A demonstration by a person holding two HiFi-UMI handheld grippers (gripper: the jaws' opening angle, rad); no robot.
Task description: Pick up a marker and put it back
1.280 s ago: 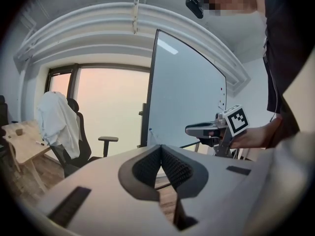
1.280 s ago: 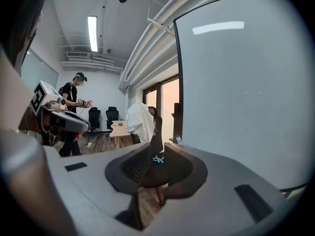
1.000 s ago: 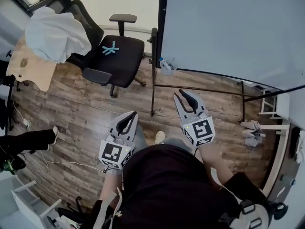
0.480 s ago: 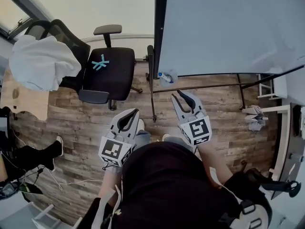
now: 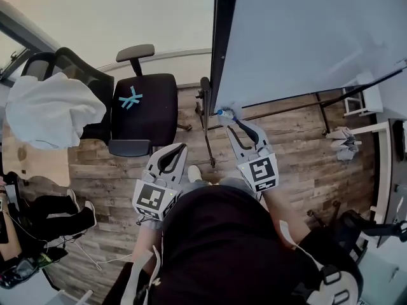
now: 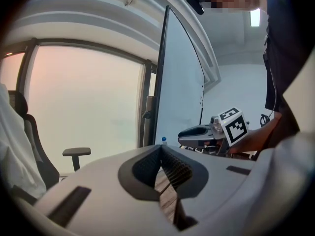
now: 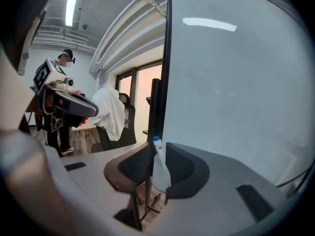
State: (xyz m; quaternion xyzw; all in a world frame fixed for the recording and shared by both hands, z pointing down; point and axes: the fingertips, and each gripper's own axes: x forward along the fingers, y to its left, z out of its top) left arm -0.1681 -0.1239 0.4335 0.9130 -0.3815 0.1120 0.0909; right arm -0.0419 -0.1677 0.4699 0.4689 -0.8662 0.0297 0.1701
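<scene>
Blue-capped white marker (image 7: 157,156), black chair (image 5: 145,103) with light-blue cross (image 5: 131,98), brown wood-grain floor (image 5: 305,151).

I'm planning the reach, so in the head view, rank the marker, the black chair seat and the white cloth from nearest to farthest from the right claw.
1. marker: just ahead of the right claw, at the whiteboard's lower corner.
2. black chair seat: off to the left.
3. white cloth: far left, beyond the seat.

black top (image 5: 222,246); left gripper (image 5: 179,148) & right gripper (image 5: 234,121) grey plastic w/ black ribbed pads (image 6: 174,168), b/w square-marker cubes (image 5: 261,172).
</scene>
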